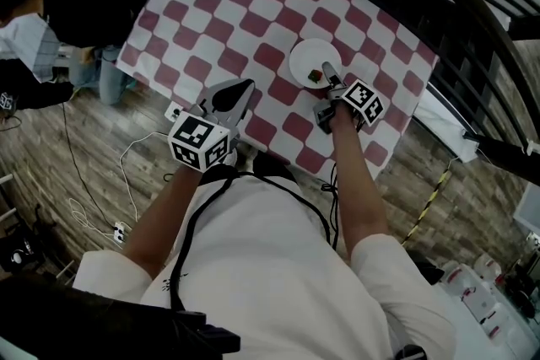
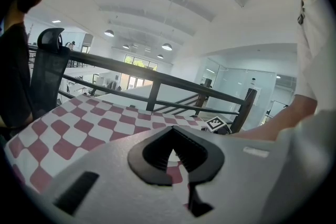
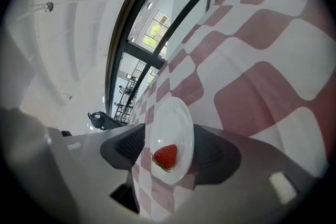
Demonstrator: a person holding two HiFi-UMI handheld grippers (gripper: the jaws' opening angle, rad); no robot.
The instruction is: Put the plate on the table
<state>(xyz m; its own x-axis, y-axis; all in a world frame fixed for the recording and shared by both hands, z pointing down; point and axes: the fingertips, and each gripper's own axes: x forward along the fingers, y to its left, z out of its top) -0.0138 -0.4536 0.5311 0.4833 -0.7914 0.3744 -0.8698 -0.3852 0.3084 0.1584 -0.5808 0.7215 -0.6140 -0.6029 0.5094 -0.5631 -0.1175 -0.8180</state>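
We held our right gripper point(image 1: 331, 74) wide open round the plate point(image 1: 308, 56), since it already lay on the table point(image 1: 253, 4); our left gripper point(image 1: 239, 90) hung shut and empty.

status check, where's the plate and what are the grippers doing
Right gripper open, jaws either side of the plate. Plate flat on the checked table, strawberry on it. Left gripper shut, empty. Nothing in the way.
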